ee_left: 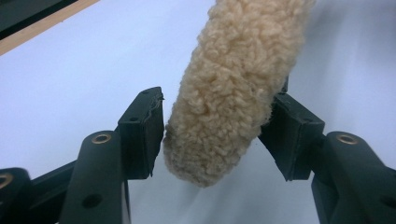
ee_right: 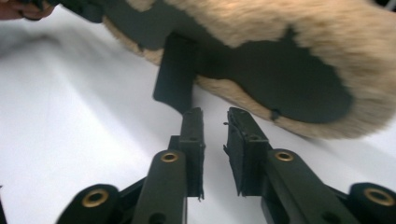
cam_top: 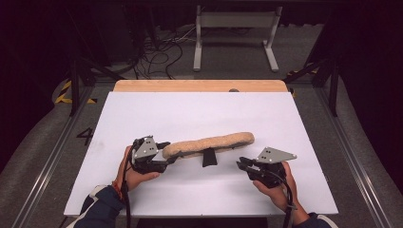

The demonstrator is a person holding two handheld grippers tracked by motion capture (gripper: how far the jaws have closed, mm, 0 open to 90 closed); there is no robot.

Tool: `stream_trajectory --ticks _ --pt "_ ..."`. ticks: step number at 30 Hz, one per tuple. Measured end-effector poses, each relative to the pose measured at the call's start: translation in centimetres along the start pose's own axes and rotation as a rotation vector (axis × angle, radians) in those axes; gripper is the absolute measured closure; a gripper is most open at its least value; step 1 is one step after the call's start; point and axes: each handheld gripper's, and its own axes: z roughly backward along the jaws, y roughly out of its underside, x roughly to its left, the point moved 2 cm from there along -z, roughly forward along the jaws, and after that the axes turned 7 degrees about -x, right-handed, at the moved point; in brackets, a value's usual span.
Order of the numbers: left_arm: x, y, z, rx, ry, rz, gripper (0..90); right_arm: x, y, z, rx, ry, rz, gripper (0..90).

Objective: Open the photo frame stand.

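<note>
Looks like a lab or test rig, not a home. White sheet laid over a wooden tabletop, aluminium rails framing the bench on grey carpet. Loose cables bundled on the floor behind, hazard tape at a frame leg, bare white desk frame, dark surround.

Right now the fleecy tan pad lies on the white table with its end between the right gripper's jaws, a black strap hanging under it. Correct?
Not quite: the left gripper has the pad's end between its jaws, as the left gripper view shows. The black strap and white table are as stated.
</note>
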Motion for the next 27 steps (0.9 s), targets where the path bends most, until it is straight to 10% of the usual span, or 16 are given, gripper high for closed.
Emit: stream_trajectory --ticks 17,27 --pt "0.3 -0.3 0.5 -0.037 0.035 0.028 40.6 -4.3 0.3 2.8 -0.143 0.212 -0.077 90.0" --pt "0.7 -0.7 1.4 -0.089 0.030 0.069 38.2 -4.9 -1.0 2.0 -0.209 0.197 -0.132 88.8"
